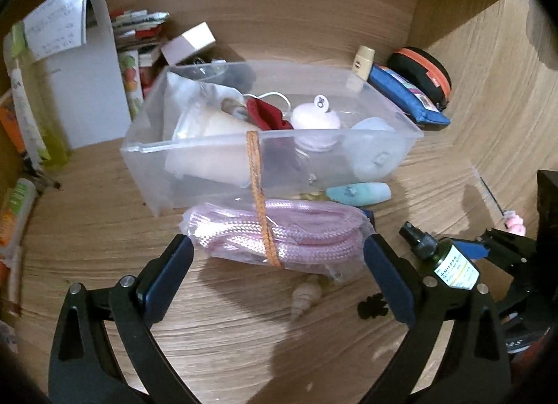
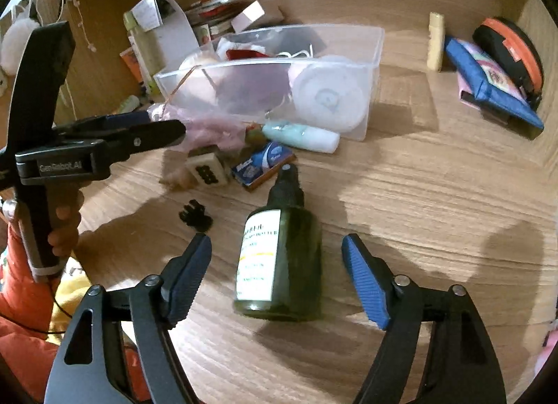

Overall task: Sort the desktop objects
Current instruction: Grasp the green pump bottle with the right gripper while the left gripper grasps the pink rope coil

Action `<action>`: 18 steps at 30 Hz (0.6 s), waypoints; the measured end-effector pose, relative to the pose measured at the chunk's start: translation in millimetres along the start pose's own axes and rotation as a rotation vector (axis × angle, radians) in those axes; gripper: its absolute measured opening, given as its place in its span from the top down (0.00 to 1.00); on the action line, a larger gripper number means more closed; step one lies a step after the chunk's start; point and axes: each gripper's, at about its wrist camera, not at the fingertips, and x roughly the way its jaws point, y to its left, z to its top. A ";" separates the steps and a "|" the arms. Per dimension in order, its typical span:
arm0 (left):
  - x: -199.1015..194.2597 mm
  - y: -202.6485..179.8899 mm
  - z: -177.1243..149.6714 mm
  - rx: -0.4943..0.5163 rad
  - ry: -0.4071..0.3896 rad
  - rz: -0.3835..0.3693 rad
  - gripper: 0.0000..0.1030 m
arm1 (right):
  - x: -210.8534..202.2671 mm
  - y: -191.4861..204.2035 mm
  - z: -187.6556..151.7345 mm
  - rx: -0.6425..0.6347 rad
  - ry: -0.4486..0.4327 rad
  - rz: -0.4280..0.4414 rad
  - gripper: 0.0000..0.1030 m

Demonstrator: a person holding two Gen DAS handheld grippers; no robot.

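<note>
Left wrist view: the left gripper (image 1: 279, 257) stands spread, its blue pads either side of a bagged coil of pink rope (image 1: 279, 233) bound by an orange cord (image 1: 259, 202); whether the pads press on the bag cannot be told. A small seashell (image 1: 304, 297) lies just before the bag. Behind it sits a clear plastic bin (image 1: 383, 160) holding a red cloth (image 1: 266, 113) and white items. Right wrist view: the right gripper (image 2: 277, 276) is spread wide around a dark green spray bottle (image 2: 279, 257) lying on the wooden desk (image 2: 418, 195), pads apart from it. A black clip (image 2: 195, 217) rests near the left pad. Beyond lie a mint tube (image 2: 300, 135) and a blue pouch (image 2: 495, 90).
</note>
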 end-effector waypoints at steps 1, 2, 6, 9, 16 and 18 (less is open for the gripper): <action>1.1 0.6 -0.2 -0.003 0.003 -0.005 0.03 | 0.2 -0.5 0.2 0.000 -0.001 0.001 0.38; 2.4 1.1 0.3 -0.004 0.005 -0.009 0.03 | 0.2 -1.0 0.4 -0.001 -0.003 -0.001 0.40; 7.8 1.8 3.8 -0.005 0.022 -0.041 0.02 | -0.2 -4.1 1.5 0.000 -0.012 -0.010 0.52; 13.4 5.5 6.7 -0.016 0.045 -0.100 0.01 | 0.4 -5.4 2.7 0.003 -0.014 -0.011 0.59; 13.5 13.8 12.3 -0.037 0.075 -0.157 0.01 | 1.6 -6.5 4.0 -0.009 -0.019 -0.010 0.62; 6.1 17.7 11.2 -0.049 0.061 -0.160 0.00 | 2.0 -7.4 4.1 -0.009 -0.021 -0.008 0.63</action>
